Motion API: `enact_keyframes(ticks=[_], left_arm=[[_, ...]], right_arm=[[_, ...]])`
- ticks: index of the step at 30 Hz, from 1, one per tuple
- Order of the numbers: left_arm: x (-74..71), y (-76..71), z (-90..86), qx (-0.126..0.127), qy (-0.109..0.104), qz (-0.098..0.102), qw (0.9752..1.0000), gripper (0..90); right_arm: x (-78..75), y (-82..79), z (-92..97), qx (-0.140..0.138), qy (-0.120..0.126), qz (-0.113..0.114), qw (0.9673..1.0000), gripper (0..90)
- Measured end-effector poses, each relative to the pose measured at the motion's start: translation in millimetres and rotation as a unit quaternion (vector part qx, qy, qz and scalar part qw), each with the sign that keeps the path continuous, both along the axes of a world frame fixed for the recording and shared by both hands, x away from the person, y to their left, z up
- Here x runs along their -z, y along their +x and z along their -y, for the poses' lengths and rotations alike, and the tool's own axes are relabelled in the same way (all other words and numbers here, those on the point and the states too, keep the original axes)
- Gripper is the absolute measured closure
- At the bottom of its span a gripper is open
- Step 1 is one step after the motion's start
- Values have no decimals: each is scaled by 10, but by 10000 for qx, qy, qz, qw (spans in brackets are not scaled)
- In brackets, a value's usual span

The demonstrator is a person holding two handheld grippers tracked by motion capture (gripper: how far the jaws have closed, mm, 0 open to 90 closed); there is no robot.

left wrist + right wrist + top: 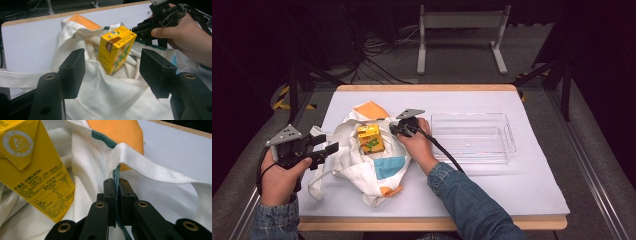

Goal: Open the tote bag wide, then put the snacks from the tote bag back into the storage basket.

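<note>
1 yellow drink carton (370,138) stands tilted in the mouth of a white canvas tote bag (362,165), its lower half sunk in the cloth folds and its top clear of them. The bag lies crumpled on the white counter (512,185), with orange and light-blue patches showing and a strap (160,173) looping off its rim.

The right tongs (395,129) are pinched tight on the green-trimmed hem (116,176) of the bag's mouth, just beside the carton (the right gripper view shows the cloth edge sandwiched between the 2 pads). The left tongs (329,145) hover at the bag's near-left side, jaws apart with nothing between them, and in the left gripper view they frame the carton without touching it.

The step in hand looks like holding the bag open so the carton can be taken out; the clear plastic bin (472,137), well apart to the right, is the likely place for it. The next move calls for the left tongs to go forward and close across the carton's flat faces, above the cloth line so no canvas gets nipped, while the right tongs keep the hem pulled back. Then a lift straight out, as the folds could drag the carton over.
</note>
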State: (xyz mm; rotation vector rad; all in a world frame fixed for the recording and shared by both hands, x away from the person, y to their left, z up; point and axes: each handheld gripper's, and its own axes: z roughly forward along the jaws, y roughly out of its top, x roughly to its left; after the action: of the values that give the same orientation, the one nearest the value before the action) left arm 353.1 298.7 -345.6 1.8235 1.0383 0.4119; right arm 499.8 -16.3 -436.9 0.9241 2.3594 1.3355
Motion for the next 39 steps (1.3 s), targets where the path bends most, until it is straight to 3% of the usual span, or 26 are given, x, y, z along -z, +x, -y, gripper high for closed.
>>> enact_keyframes(ticks=[7,10,14,20,26,30,35,39], left_arm=[[-5,-5,-10,-2,-25,-17,10000,378],[-7,-7,-6,3,-23,9,10000,368],[-12,-16,-13,-13,-29,19,10000,366],[-18,-30,-42,-22,-43,12,10000,352],[-28,-59,-69,-27,-96,22,9999,349],[-27,-70,-70,-30,-78,26,10000,346],[-33,-69,-62,-16,-86,35,10000,346],[-37,-70,-62,-9,-81,38,10000,345]], right_arm=[[-109,-32,30,63,95,52,9999,731],[-241,-58,39,86,137,266,9995,631],[-318,-66,65,76,121,410,9991,599],[-489,-65,147,-78,250,497,9984,553],[-647,-84,219,-428,442,546,9966,522],[-772,-100,314,-732,724,535,9932,506],[-866,-136,351,-1125,835,640,9881,487],[-886,-154,300,-1569,946,612,9812,461]])
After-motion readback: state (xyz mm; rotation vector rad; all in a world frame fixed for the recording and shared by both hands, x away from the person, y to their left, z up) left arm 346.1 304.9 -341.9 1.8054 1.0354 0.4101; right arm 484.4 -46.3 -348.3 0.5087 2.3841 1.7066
